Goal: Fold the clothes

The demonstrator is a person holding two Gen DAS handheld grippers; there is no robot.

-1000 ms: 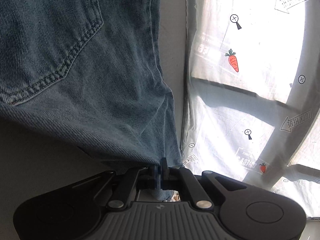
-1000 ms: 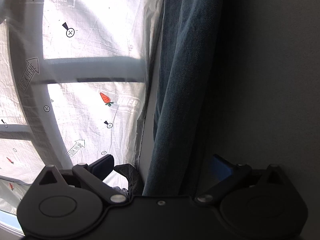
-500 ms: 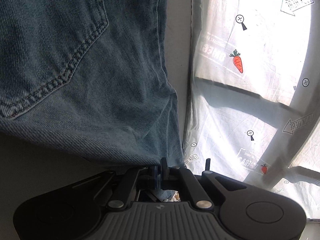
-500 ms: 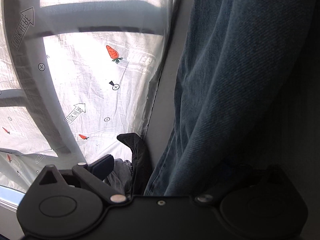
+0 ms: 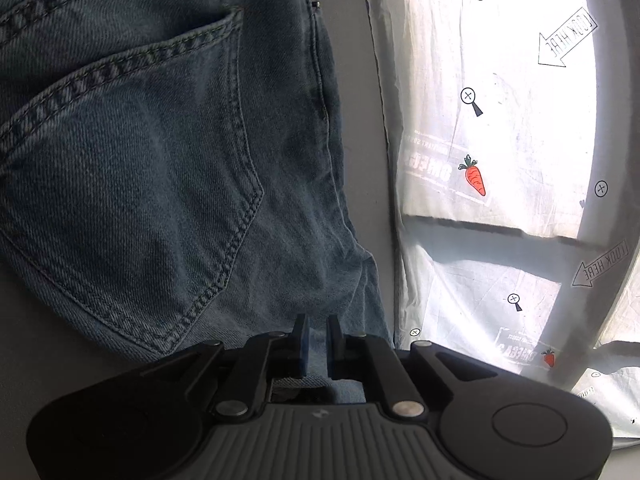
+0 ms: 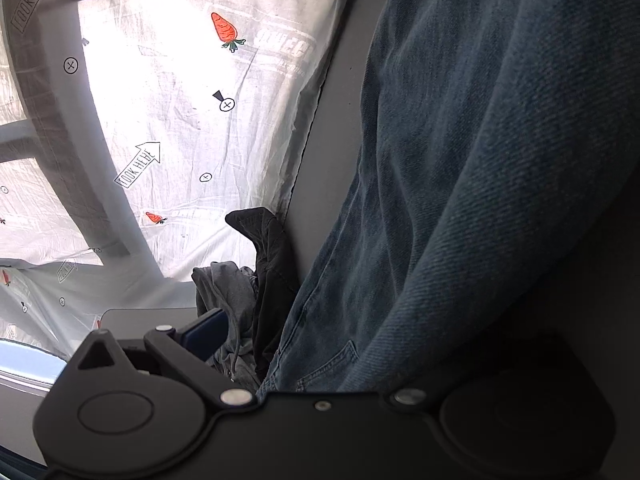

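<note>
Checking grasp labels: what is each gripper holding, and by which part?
Left gripper: jaws opening, jeans edge between them, pads no longer pressing. Right gripper: open, denim draped across it, nothing pinched.

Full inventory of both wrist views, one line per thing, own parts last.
jeans: 1, blue denim, on the grey surface; back pocket up in the left wrist view, a thick fold filling the right of the right wrist view.
printed sheet: 1, white with orange carrots, arrows and cross marks, hanging behind the surface, backlit.
grey garment: 1, grey, bunched at the surface's far edge in the right wrist view.
black garment: 1, black, beside the grey one, next to the jeans.
surface: 1, grey, under the jeans.
left claw: 1, black with blue pads, jaws opening, denim between them.
right claw: 1, black; one blue pad shows far left, jaws wide, the other finger hidden by denim.
</note>
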